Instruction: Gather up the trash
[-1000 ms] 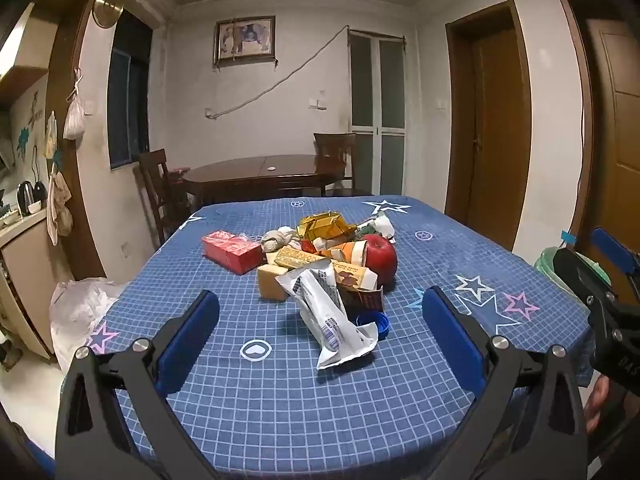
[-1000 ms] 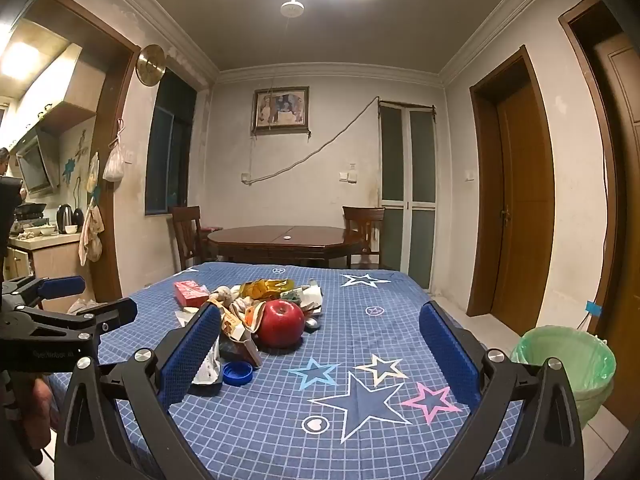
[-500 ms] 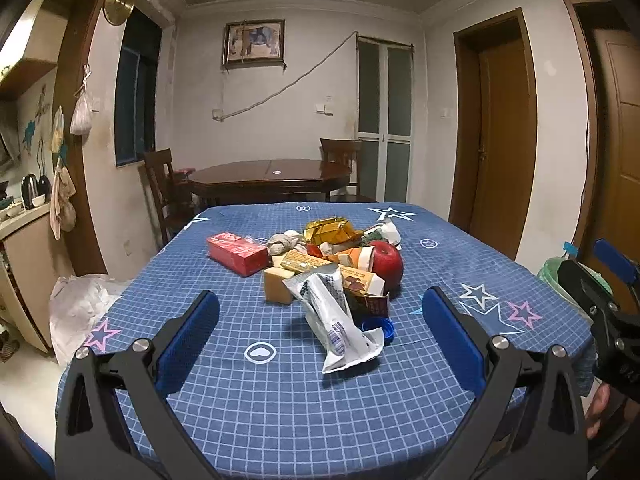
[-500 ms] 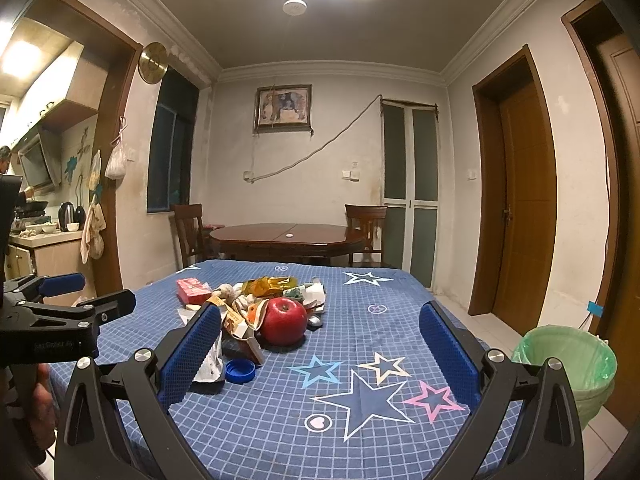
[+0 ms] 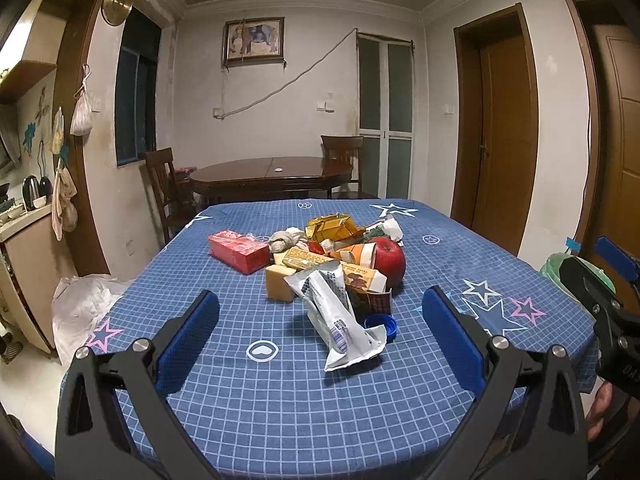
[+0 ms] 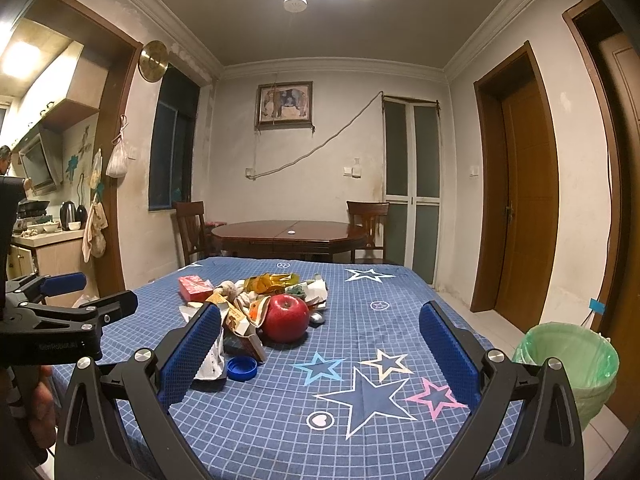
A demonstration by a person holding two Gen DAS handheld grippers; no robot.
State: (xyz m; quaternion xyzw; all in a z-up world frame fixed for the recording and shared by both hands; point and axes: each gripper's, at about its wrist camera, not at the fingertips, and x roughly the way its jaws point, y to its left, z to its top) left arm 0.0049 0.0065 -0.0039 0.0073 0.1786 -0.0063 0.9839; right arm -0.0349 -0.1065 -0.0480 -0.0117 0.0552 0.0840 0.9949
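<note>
Trash pile on blue tablecloth, left gripper wide, right gripper wide, both empty

Both the left gripper and the right gripper are black angular frames with round silver screws at the joints. Each finger carries a long blue textured pad. Faint grey lettering marks the left gripper's black body in the right wrist view.

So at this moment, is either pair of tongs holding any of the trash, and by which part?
Nothing is held. The left tongs and the right tongs are both open and empty, short of the trash pile on the table.
</note>
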